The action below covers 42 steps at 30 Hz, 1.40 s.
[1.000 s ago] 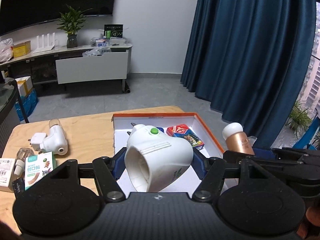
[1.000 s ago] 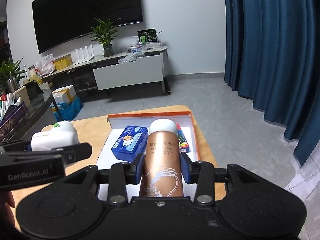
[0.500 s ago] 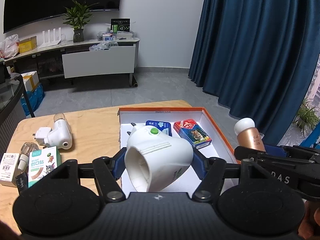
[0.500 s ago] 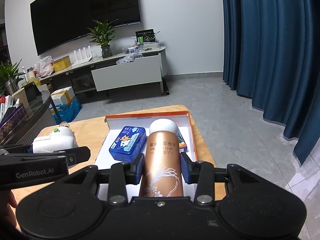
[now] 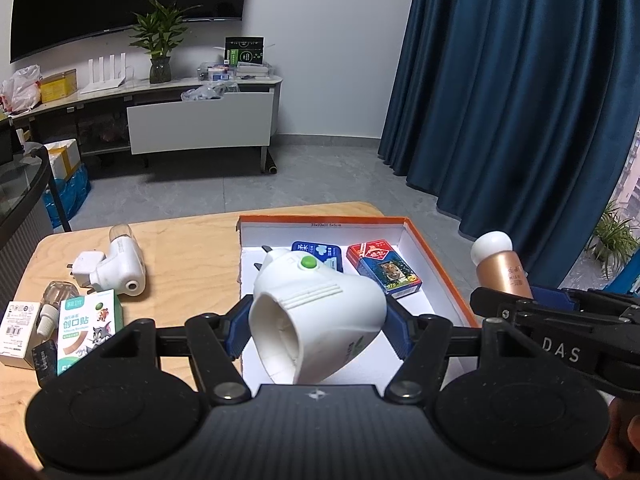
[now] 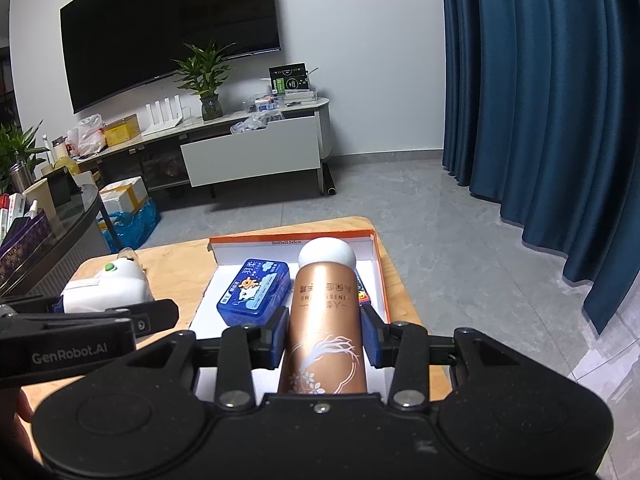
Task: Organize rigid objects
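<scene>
White plastic fills the left wrist view: the left tool (image 5: 318, 330) is clamped on a plug-in device (image 5: 316, 312) with a green button, held above the near end of an orange-edged box (image 5: 440, 268) on the wooden tabletop (image 5: 188, 248). Inside the box lie a blue tin (image 5: 320, 252) and a pack of cards (image 5: 384, 268); a second white plug-in device (image 5: 116, 272) and a small green carton (image 5: 88, 326) wait outside it to the left.

From the right wrist, the right tool (image 6: 325, 338) grips a copper bottle (image 6: 325, 320) with a white cap, pointing along the box's right side beside the blue tin — nothing yet set down.

Both hands appear mid-delivery. Next, by this reading, each item must be lowered into bare box floor, clear of the tin and cards, before the tools let go.
</scene>
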Each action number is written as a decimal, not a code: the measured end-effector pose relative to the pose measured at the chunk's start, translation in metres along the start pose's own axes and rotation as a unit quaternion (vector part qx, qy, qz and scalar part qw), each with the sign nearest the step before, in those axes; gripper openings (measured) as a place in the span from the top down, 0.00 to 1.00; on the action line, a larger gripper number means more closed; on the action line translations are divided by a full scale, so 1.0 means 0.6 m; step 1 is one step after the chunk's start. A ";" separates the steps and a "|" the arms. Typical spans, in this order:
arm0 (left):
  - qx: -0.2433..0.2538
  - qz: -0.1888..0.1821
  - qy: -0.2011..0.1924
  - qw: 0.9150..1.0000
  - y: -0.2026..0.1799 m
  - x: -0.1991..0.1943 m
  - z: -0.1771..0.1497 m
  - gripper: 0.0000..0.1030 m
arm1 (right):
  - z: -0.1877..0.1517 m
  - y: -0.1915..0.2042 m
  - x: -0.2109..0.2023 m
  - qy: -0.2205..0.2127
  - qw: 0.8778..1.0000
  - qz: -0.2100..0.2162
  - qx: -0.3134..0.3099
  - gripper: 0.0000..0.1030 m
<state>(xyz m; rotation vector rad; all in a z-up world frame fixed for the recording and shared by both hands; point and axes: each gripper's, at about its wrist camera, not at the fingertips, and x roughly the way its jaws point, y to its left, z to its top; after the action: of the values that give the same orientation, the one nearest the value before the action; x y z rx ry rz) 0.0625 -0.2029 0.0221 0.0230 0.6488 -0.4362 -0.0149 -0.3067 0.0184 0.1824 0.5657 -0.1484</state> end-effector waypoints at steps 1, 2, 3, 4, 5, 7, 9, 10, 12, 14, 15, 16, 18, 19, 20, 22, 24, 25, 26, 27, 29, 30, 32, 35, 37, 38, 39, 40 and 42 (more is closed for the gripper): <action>-0.001 0.000 0.000 1.000 0.001 0.001 -0.001 0.35 | 0.001 -0.001 -0.001 -0.001 1.000 0.001 0.001 0.54; -0.002 0.001 0.000 1.000 0.001 0.001 -0.001 0.35 | 0.001 -0.002 -0.002 -0.001 1.000 0.000 0.001 0.54; -0.002 0.003 0.000 1.000 0.001 0.001 -0.001 0.35 | 0.001 -0.004 -0.003 -0.002 1.000 -0.001 0.001 0.54; -0.001 0.002 -0.001 1.000 0.001 0.000 -0.001 0.35 | 0.002 -0.004 -0.003 -0.002 1.000 -0.001 0.001 0.54; -0.001 0.002 -0.001 1.000 0.001 0.000 -0.001 0.35 | 0.003 -0.005 -0.004 -0.002 1.000 0.000 0.002 0.54; -0.002 0.001 -0.001 1.000 0.000 0.000 -0.001 0.35 | 0.004 -0.006 -0.005 -0.003 1.000 0.000 0.001 0.54; -0.001 -0.001 -0.001 1.000 -0.001 -0.001 -0.001 0.35 | 0.004 -0.006 -0.006 -0.003 1.000 0.000 0.001 0.54; -0.001 -0.001 -0.002 1.000 -0.001 -0.002 -0.002 0.35 | 0.004 -0.005 -0.006 -0.003 1.000 0.000 0.002 0.54; -0.001 -0.001 -0.002 1.000 0.000 -0.002 -0.002 0.35 | 0.004 -0.005 -0.006 -0.003 1.000 0.000 0.001 0.54; -0.002 0.000 -0.002 1.000 0.000 -0.003 -0.003 0.35 | 0.003 -0.005 -0.007 -0.003 1.000 0.000 0.000 0.54; -0.002 0.000 -0.002 1.000 -0.001 -0.003 -0.003 0.35 | 0.004 -0.004 -0.006 -0.003 1.000 0.000 0.001 0.54; -0.002 0.000 -0.002 1.000 -0.001 -0.003 -0.003 0.35 | 0.003 -0.005 -0.006 -0.003 1.000 0.000 0.001 0.54; -0.002 0.000 -0.002 1.000 -0.001 -0.004 -0.003 0.35 | 0.003 -0.004 -0.006 -0.003 1.000 0.000 0.000 0.54; -0.002 0.001 -0.002 1.000 -0.001 -0.003 -0.003 0.35 | 0.003 -0.004 -0.006 -0.003 1.000 0.000 0.001 0.54; -0.003 0.001 -0.002 1.000 -0.001 -0.003 -0.003 0.35 | 0.003 -0.005 -0.006 -0.003 1.000 0.000 0.001 0.54; -0.003 0.001 -0.002 1.000 -0.001 -0.003 -0.002 0.35 | 0.004 -0.004 -0.008 -0.003 1.000 0.000 0.001 0.54; -0.003 0.002 -0.003 1.000 -0.001 -0.003 -0.002 0.35 | 0.004 -0.004 -0.008 -0.003 1.000 0.000 0.002 0.54; -0.003 0.001 -0.003 1.000 -0.001 -0.003 -0.002 0.35 | 0.004 -0.004 -0.007 -0.003 1.000 0.001 0.001 0.54; -0.003 0.001 -0.003 1.000 -0.001 -0.003 -0.002 0.35 | 0.004 -0.004 -0.007 -0.003 1.000 0.000 0.002 0.54; -0.002 0.002 -0.003 1.000 -0.002 -0.004 -0.002 0.35 | 0.005 -0.004 -0.008 -0.004 1.000 0.000 0.001 0.54; -0.002 0.002 -0.003 1.000 -0.002 -0.004 -0.002 0.35 | 0.005 -0.005 -0.008 -0.003 1.000 0.001 0.002 0.54; -0.003 0.001 -0.002 1.000 -0.002 -0.003 -0.003 0.35 | 0.005 -0.005 -0.008 -0.002 1.000 0.002 0.002 0.54; -0.003 0.002 -0.003 1.000 -0.001 -0.003 -0.003 0.35 | 0.006 -0.004 -0.008 -0.001 1.000 0.002 0.002 0.54; -0.004 0.002 -0.002 1.000 0.001 -0.003 -0.003 0.35 | 0.008 -0.006 -0.009 0.000 1.000 0.002 0.002 0.54; -0.005 0.002 -0.002 1.000 0.002 -0.002 -0.004 0.35 | 0.008 -0.006 -0.008 0.000 1.000 0.002 0.002 0.54; -0.005 0.002 -0.002 1.000 0.002 -0.002 -0.004 0.35 | 0.008 -0.006 -0.009 0.000 1.000 0.002 0.002 0.54; -0.006 0.002 -0.001 1.000 0.002 -0.002 -0.004 0.35 | 0.010 -0.006 -0.008 0.001 1.000 0.001 0.002 0.54; -0.006 0.001 -0.001 1.000 0.002 -0.002 -0.004 0.35 | 0.010 -0.006 -0.008 0.001 1.000 0.001 0.002 0.54; -0.006 0.002 -0.001 1.000 0.002 -0.002 -0.004 0.35 | 0.011 -0.007 -0.007 0.002 1.000 0.002 0.002 0.54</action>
<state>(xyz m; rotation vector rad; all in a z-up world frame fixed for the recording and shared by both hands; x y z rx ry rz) 0.0607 -0.2007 0.0205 0.0123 0.6500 -0.4291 -0.0157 -0.3116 0.0255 0.1870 0.5684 -0.1454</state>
